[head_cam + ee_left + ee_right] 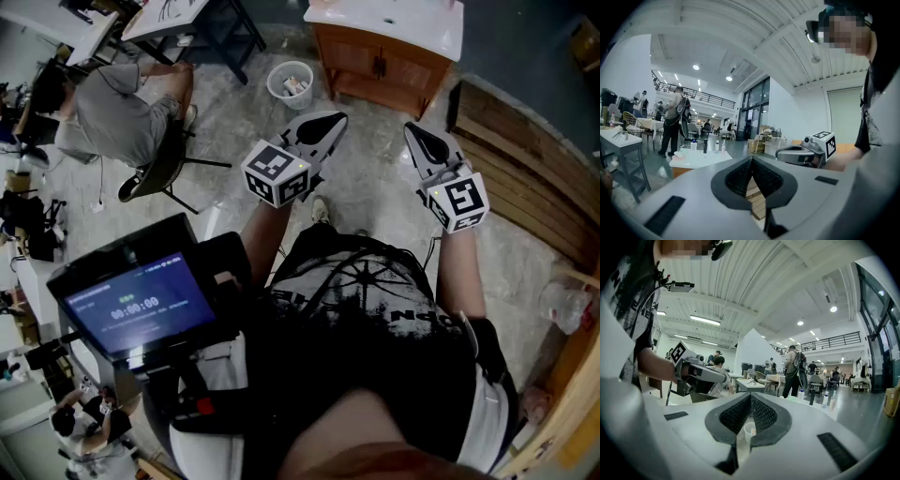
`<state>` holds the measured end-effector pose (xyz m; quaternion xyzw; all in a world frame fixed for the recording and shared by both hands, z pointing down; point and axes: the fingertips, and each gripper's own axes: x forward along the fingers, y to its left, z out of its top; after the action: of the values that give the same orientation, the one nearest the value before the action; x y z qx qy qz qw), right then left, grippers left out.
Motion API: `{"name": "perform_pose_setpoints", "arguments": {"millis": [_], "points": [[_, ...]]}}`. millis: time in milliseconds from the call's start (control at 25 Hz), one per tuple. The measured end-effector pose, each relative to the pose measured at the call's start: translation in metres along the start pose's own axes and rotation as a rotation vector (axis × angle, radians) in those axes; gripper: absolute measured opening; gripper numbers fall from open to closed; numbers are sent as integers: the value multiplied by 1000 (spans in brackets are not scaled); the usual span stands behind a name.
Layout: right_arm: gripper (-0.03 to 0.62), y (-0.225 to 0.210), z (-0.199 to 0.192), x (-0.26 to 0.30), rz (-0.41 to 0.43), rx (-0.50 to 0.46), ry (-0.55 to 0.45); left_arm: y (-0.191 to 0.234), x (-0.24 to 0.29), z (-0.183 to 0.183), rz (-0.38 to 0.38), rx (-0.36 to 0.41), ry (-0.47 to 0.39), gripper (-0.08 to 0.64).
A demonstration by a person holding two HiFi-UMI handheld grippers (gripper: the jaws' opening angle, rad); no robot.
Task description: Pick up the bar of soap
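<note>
1. Nearest: left gripper (751,160), jaws pressed together with nothing between them, held close to level in front of the chest.
2. Just beside it, to its right: right gripper (750,397), jaws likewise closed on nothing, tips apart from those of the left.
3. Ahead of both sets of tips and lower, on the floor: white bin (291,82). Further ahead: wooden cabinet (375,66) carrying a white top (701,160).
4. On that top, ahead and left of the left gripper: small bottles (705,146), and at the near corner a pale pink lump (678,156). Bar of soap not made out for certain; judged most likely to be that lump, well apart from both grippers.
5. Progress, as a judgement: none yet. No approach to the cabinet, no jaws spread, nothing touched. Left to do: closing the gap to the top, opening one gripper, pinching the soap, lifting it clear.
6. Count: two grippers; one bin; one cabinet with one top; four bottles as far as can be told, one of them dark; one possible soap; one seated person (112,117) far off to the left of the left gripper.
</note>
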<state>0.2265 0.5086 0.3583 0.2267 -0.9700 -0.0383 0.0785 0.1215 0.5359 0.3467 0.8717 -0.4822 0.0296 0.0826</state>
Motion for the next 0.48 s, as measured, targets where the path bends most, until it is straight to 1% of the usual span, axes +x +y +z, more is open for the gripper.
{"name": "perform_pose_setpoints", "arguments": {"millis": [280, 480], "points": [[14, -1, 0, 3, 0, 2, 2, 1, 1, 1, 1, -2, 0, 12], [15, -1, 4, 2, 6, 44, -37, 1, 1, 0, 2, -3, -1, 12]]}}
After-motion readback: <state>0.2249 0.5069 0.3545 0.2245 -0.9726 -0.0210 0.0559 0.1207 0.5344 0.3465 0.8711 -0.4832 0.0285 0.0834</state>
